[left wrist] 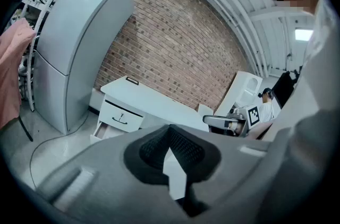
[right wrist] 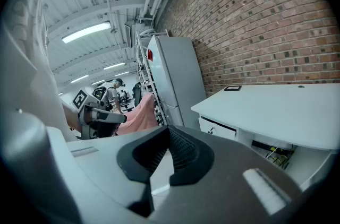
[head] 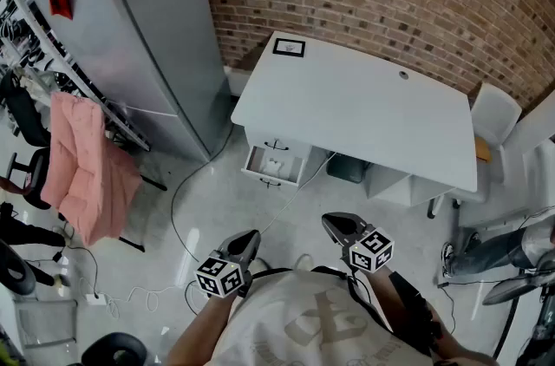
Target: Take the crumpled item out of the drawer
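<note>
1. We hold the left gripper (left wrist: pixel 170 131) with its fingers (left wrist: pixel 188 149) pressed together, empty.
2. Our right gripper (right wrist: pixel 169 131) is likewise closed on nothing.
3. The drawer (head: pixel 270 179) stands pulled out under the surface's (head: pixel 373 113) near left corner, well apart from both.
4. Inside, a pale lump, probably the crumpled item (head: pixel 274 166).

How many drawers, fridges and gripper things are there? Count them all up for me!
Drawers: 2, the shut drawer and the open drawer
Fridge: 1
Hand-held grippers: 2, the left hand-held gripper and the right hand-held gripper
Total: 5
</note>
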A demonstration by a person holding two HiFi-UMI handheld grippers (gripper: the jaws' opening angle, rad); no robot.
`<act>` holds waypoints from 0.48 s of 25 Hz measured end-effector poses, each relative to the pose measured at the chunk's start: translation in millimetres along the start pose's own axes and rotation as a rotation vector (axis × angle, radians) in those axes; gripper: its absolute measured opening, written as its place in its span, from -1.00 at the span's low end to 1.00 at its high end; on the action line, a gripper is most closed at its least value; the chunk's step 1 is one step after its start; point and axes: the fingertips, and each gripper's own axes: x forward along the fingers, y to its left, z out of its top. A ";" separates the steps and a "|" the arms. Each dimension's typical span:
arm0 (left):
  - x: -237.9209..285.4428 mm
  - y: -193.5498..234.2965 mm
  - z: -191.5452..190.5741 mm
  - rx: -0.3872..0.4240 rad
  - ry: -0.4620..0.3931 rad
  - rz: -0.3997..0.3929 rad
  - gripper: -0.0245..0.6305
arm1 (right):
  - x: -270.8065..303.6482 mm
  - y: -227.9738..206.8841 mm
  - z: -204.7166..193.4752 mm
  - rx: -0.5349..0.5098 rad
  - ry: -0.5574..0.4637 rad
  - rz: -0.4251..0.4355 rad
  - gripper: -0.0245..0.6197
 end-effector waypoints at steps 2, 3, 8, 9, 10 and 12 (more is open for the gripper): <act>2.4 -3.9 -1.1 0.004 0.000 -0.002 -0.92 | -3.2 -2.3 -1.9 -0.003 0.006 0.003 -0.90; 3.4 -5.5 -1.1 0.007 0.000 -0.003 -0.92 | -4.6 -3.7 -2.5 -0.004 0.008 0.001 -0.90; 2.7 -5.2 1.9 0.018 0.003 -0.011 -0.92 | -5.0 -7.5 -0.1 0.014 -0.017 -0.024 -0.90; 1.7 -3.7 2.2 0.019 0.004 -0.013 -0.92 | -3.3 -6.4 0.0 0.017 -0.021 -0.027 -0.90; 0.4 -2.0 2.3 0.019 0.006 -0.016 -0.92 | -1.1 -4.9 -0.3 0.017 -0.023 -0.031 -0.90; -3.1 1.9 1.1 0.022 0.014 -0.022 -0.92 | 4.8 -1.2 -1.5 0.016 -0.020 -0.045 -0.90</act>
